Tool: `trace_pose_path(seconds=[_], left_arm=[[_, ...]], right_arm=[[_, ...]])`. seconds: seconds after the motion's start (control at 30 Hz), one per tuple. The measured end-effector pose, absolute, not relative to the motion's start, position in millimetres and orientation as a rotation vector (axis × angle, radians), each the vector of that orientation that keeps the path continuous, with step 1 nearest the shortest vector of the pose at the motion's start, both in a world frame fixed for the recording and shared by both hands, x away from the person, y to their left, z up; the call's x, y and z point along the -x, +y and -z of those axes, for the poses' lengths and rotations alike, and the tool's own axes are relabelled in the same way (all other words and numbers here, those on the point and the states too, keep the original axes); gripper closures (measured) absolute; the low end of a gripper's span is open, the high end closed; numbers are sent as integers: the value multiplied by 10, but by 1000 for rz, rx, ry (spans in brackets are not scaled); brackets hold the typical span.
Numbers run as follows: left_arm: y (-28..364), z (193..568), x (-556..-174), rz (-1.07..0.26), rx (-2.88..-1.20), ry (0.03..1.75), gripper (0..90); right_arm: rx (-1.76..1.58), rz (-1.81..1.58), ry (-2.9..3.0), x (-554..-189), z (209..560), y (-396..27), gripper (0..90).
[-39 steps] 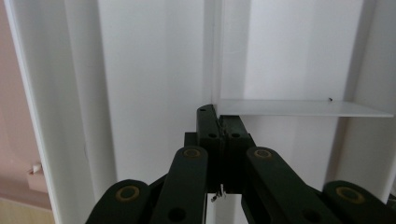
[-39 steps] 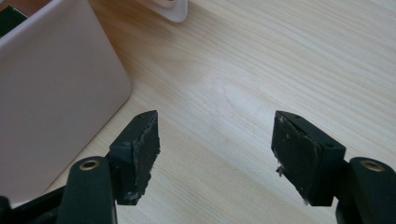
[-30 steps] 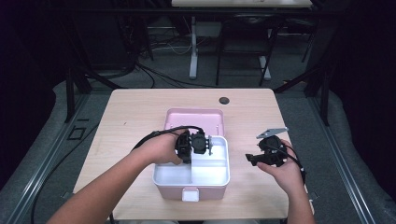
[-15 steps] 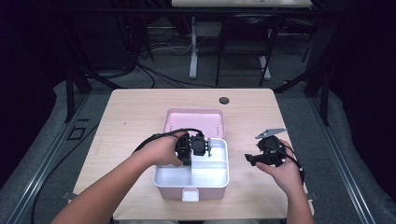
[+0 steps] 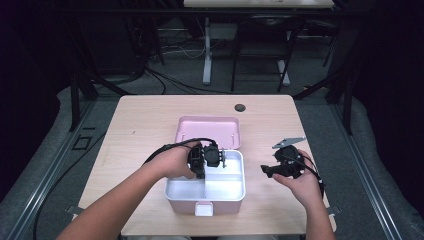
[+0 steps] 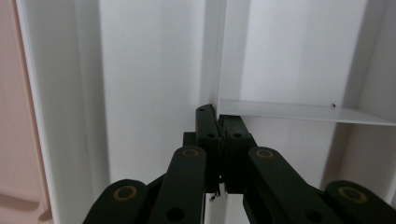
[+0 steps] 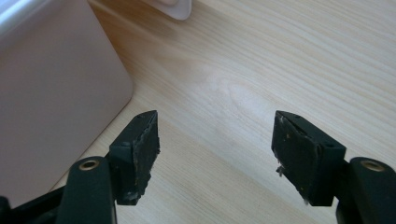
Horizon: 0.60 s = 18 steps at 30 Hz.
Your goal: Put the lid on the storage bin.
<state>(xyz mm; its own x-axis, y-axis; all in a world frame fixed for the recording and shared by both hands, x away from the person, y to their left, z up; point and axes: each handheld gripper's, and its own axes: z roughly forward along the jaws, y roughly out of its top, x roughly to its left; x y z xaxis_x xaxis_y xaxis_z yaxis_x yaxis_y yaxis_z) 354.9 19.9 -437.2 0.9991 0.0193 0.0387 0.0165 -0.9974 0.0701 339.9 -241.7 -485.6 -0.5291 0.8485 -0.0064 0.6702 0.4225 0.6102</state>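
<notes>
Dark floor with cables and black metal frames lies all around a pale wooden tabletop (image 5: 150, 130). On the tabletop, near the person's side, sits a pink box (image 5: 206, 184) with a white inside. Thin white walls split the inside into a few parts. The box's pink lid (image 5: 207, 131) lies flat just behind the box, touching its back edge. Far behind the box, close to the back edge of the tabletop, is a small dark round spot (image 5: 240, 107). The left gripper (image 5: 208, 156) is held in the left hand (image 5: 175, 160), which reaches in from the left of the box. This gripper hangs over the back part of the box, right where a white wall (image 6: 215, 56) runs down the middle. In the left gripper view its black jaws are pressed together, and their tips sit right at the spot where two white walls meet; I cannot tell if the tips pinch the wall. The right gripper (image 5: 272, 170) is held in the right hand (image 5: 300, 182), to the right of the box and apart from it. In the right gripper view its jaws are spread wide with nothing between them, just bare wood, and the pink side of the box is near the left jaw.
</notes>
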Motion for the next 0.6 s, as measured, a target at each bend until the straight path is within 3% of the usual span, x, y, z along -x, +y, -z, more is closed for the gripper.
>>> trace_pose_path(seconds=[0.6], left_arm=[[165,4395,-3532,-77,-3099,-5,878]], right_arm=[[-1268,-943,2340,-3489,4756,-2304,338]])
